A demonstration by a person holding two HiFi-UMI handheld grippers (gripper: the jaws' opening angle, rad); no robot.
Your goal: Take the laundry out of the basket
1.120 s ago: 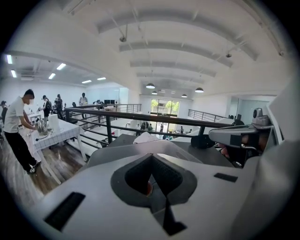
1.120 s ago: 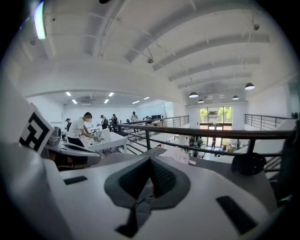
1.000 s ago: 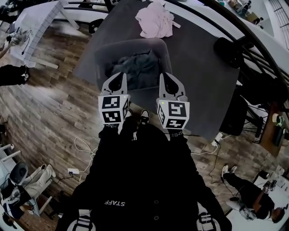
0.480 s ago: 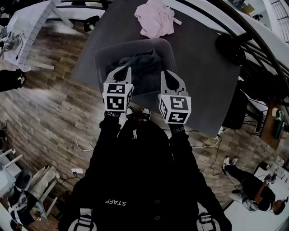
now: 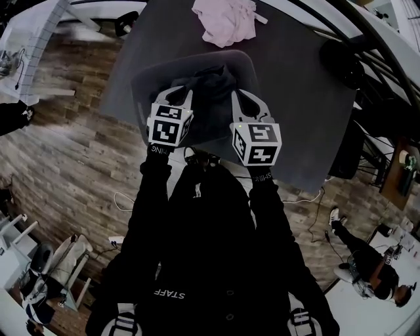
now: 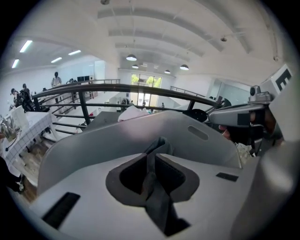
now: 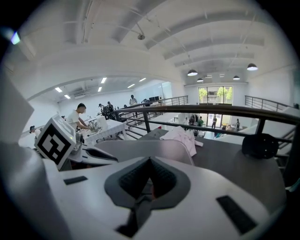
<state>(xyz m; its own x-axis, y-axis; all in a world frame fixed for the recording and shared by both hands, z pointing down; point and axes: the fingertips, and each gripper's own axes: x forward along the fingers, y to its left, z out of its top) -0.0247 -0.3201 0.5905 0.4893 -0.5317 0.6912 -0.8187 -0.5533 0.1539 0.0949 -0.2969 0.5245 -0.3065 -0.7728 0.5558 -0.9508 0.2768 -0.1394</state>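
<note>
Over the near half of the grey plastic laundry basket (image 5: 139,82), the left gripper (image 5: 180,96) is noted with jaws just beginning to part, a fold of the dark grey crumpled garment (image 5: 211,77) pinched between the pads. The right gripper (image 5: 244,98) is clenched, apparently on a strip of the same cloth. The garment is strung crosswise between both tongs, its bulk inside the basket just beyond them, neither tong nearer. A lift clear of the basket's far rim is judged necessary. Beyond the basket, a pale pink garment (image 5: 226,20) is recorded on the dark grey table (image 5: 295,105).
</note>
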